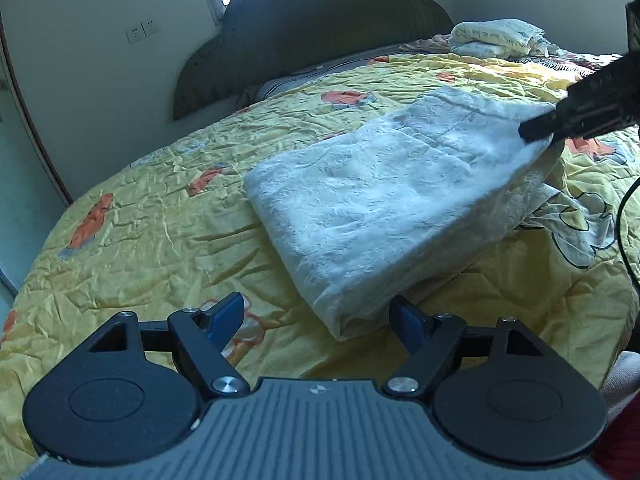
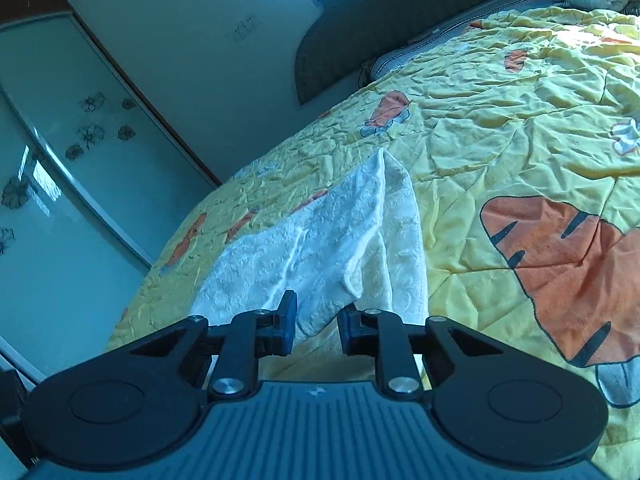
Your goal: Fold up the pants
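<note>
Left wrist view: the white pants (image 1: 384, 200) lie in a thick folded bundle on the yellow quilt (image 1: 140, 220), and the left gripper (image 1: 320, 320) hangs wide apart, empty, just short of the near corner. Far side, the right gripper (image 1: 560, 120) touches the raised edge.

Right wrist view: the right gripper (image 2: 316, 324) has its pads part-closed with a corner of the pants (image 2: 320, 248) between them; whether it's truly pinched, I cannot tell. Cloth looks soft, light, floppy, textured not slippery – best taken at corners and folded edges
</note>
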`<state>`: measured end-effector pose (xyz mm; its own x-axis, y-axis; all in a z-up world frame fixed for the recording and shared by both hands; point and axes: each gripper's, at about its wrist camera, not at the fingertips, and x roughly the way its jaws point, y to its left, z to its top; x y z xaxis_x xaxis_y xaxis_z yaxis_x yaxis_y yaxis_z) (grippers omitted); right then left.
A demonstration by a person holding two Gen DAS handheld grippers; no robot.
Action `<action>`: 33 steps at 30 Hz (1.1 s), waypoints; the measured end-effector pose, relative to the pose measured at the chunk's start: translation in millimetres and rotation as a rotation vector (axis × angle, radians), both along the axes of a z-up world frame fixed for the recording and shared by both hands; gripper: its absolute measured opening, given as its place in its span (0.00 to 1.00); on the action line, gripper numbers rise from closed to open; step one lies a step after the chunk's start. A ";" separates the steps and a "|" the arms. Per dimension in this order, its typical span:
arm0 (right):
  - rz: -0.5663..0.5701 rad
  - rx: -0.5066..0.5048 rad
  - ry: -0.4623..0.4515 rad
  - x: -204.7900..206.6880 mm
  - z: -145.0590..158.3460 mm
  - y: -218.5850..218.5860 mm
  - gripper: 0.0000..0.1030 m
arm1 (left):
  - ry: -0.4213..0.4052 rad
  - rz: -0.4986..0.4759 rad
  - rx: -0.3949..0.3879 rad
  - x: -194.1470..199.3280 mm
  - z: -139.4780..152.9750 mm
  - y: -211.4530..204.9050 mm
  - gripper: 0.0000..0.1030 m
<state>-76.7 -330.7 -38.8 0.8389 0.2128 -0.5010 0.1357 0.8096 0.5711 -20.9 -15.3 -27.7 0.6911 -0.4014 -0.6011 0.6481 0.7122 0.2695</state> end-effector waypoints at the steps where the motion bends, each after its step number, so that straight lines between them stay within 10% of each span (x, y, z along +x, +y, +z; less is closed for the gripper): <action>1: 0.012 -0.014 0.029 1.5 -5.6 1.3 0.20 | 0.006 -0.007 -0.002 -0.6 0.9 2.2 0.78; 4: 0.004 0.038 0.019 -7.8 -9.5 -6.5 0.21 | 0.029 -0.061 -0.036 -5.4 10.8 9.7 0.78; 8: -0.145 -0.109 -0.027 -22.9 16.5 -10.2 0.60 | 0.078 -0.124 -0.200 -1.5 37.1 20.9 0.82; 14: 0.077 -0.384 -0.098 10.4 41.2 44.5 0.58 | 0.103 0.040 -0.255 39.0 43.3 -24.9 0.89; 20: 0.175 -0.481 0.061 21.8 9.5 59.8 0.58 | 0.217 0.052 -0.146 49.6 7.7 -43.8 0.78; 27: 0.228 -0.608 -0.029 76.4 43.9 50.9 0.58 | 0.247 0.080 -0.312 95.6 46.4 -64.5 0.86; 33: 0.226 -0.583 0.121 143.6 9.3 30.1 0.58 | 0.330 0.175 -0.131 140.0 17.4 -107.6 0.75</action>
